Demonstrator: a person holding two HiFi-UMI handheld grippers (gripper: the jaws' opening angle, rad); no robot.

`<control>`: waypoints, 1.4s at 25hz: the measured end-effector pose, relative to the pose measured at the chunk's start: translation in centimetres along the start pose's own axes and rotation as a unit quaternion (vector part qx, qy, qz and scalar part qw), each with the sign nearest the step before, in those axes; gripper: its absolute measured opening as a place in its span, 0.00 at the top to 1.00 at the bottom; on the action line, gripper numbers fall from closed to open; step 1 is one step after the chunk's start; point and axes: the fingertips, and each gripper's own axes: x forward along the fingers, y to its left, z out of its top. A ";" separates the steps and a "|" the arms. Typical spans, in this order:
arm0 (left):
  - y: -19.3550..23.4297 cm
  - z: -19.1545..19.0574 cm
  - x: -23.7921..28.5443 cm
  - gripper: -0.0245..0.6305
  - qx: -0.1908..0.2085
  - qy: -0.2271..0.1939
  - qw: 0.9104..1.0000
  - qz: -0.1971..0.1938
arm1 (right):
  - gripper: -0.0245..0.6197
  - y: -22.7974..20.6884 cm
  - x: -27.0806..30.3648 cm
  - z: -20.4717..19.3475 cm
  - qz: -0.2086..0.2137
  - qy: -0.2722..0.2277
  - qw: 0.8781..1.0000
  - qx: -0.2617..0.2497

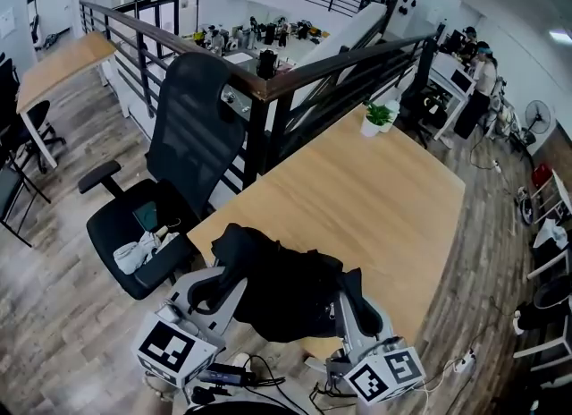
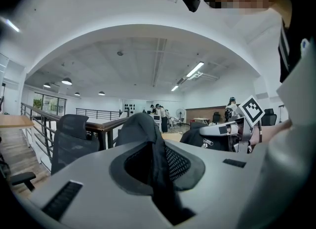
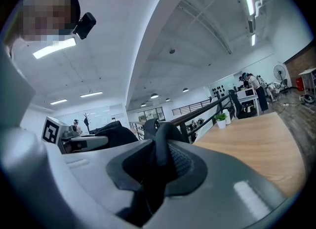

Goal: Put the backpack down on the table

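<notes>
A black backpack (image 1: 284,286) hangs over the near edge of the wooden table (image 1: 375,199), carried between my two grippers. The left gripper (image 1: 217,286) is shut on a black strap (image 2: 157,160) on the pack's left side. On the right side, the right gripper (image 1: 351,295) is shut on another black strap (image 3: 161,155). In the left gripper view the pack's body (image 2: 196,137) shows beyond the jaws, with the right gripper (image 2: 232,130) behind it. The right gripper view shows the pack (image 3: 112,134), the left gripper (image 3: 81,142) and the tabletop (image 3: 256,144).
A black office chair (image 1: 183,172) with white cloth on its seat stands left of the table. A dark railing (image 1: 268,82) runs behind it. A small potted plant (image 1: 377,118) sits at the table's far edge. Cables and a power strip (image 1: 259,373) lie on the floor below me.
</notes>
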 end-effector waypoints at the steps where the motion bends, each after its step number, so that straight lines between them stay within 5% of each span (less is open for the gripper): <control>1: 0.5 0.2 0.5 0.90 0.002 -0.002 1.000 -0.001 | 0.85 -0.2 0.5 0.3 -0.001 -0.002 1.000 -0.001; 18: 4.9 1.8 9.4 0.90 0.011 -0.022 1.000 0.009 | 0.85 -7.1 7.4 2.8 0.001 -0.003 1.000 0.001; 35: 6.2 -7.8 16.0 0.89 -0.047 0.057 0.997 0.018 | 0.85 -15.2 10.7 -5.0 -0.027 0.071 0.997 0.031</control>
